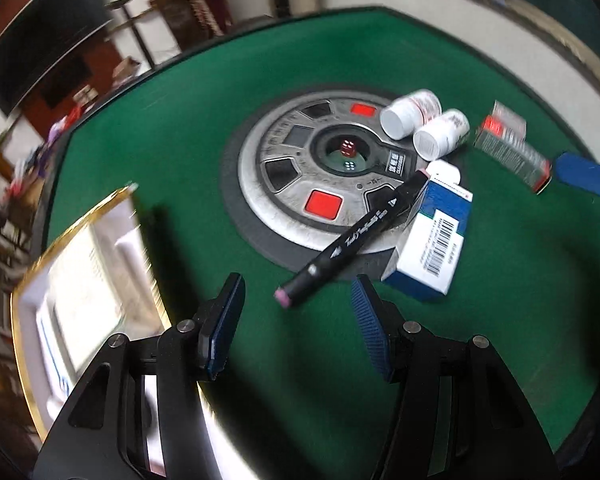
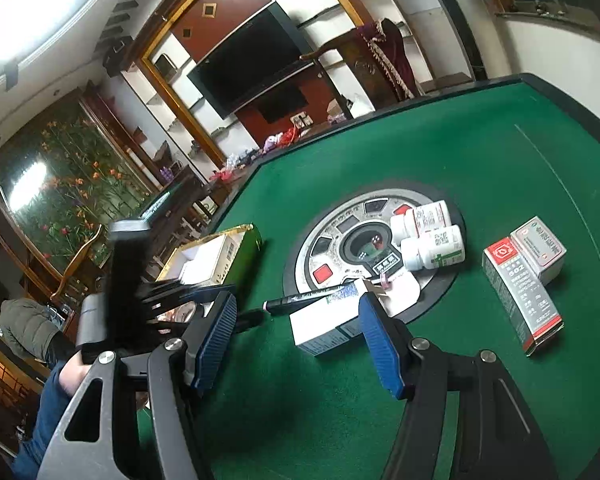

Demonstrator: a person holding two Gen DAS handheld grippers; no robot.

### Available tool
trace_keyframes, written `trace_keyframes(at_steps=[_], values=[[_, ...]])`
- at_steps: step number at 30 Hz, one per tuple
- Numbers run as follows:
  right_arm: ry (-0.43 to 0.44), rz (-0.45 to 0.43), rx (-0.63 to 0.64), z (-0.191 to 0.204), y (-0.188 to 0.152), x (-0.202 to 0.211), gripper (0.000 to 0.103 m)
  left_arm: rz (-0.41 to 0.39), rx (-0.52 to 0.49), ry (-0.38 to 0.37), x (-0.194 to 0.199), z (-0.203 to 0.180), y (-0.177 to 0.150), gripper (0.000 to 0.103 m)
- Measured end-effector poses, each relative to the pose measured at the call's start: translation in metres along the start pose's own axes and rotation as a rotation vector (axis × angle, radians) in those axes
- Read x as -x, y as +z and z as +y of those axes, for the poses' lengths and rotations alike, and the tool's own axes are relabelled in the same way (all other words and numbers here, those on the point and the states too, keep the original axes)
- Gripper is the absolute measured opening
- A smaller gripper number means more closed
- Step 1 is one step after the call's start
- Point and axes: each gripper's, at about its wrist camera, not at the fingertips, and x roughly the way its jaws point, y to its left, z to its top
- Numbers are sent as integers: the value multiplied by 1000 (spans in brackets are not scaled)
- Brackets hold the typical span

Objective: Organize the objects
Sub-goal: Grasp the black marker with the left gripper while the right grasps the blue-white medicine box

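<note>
Both tongs stand about half open with nothing between their blue pads: the left gripper [image 1: 298, 300] hangs over bare green felt just near of the marker, and the right gripper [image 2: 298, 320] over felt just near of the blue-and-white box.

On the green table [image 1: 180, 128] the things to sort count out so:
- One black marker [image 1: 352, 236] with a pink end, lying aslant, its far end resting on the blue-and-white box and its body crossing the rim of the round silver dice hub [image 1: 296, 168] at the table's middle
- One blue-and-white box [image 1: 432, 240] with a barcode, lying flat at the hub's right edge
- Two white pill bottles [image 1: 424, 122] on their sides, touching each other, at the hub's far right
- Two small cartons right of the bottles: a grey-and-red glue carton [image 2: 520, 288] and a pale carton [image 2: 540, 250] touching its far end
- One gold-rimmed open box [image 1: 84, 280] at the left, with white contents, blurred

Three dice [image 1: 347, 156] show in the hub's well
</note>
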Motion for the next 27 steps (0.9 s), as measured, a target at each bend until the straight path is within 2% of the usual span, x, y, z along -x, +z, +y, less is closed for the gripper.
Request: trace_keyframes(at_steps=[4,8,10,14,15,16,18,19,22,24,27], values=[[9,2,-12,-2,0,-2,64,26,-93,34,-15,-7,13,56],[23,3,-23,-3,0,-3,64,31,-168,-9,-22,-15,20,56],[22,4,-25,-4,0,-3,64,29,-192,-29,-23,-20,22,56],[26,3,-38,-6,-1,-4,64,52,-205,-1,-37,-31,33,56],[26,1,-41,-6,-1,-3,64,42,-188,-19,-38,-31,36,56],[26,-1,-41,-7,-1,-3,64,47,-162,-38,-39,-29,38,48],[13,-7,-38,-7,0,-3,64,50,-99,-84,-40,-27,39,23],[6,-9,-40,-8,-1,-3,64,52,-95,-74,-39,-29,38,17],[-6,-12,-56,-12,0,-2,64,39,-56,-39,-33,-37,27,14],[-22,-6,-57,-13,-1,-3,64,48,35,-45,-27,-37,14,14],[-68,59,-66,-16,-3,-15,68,24,118,-22,-19,-37,-8,14]])
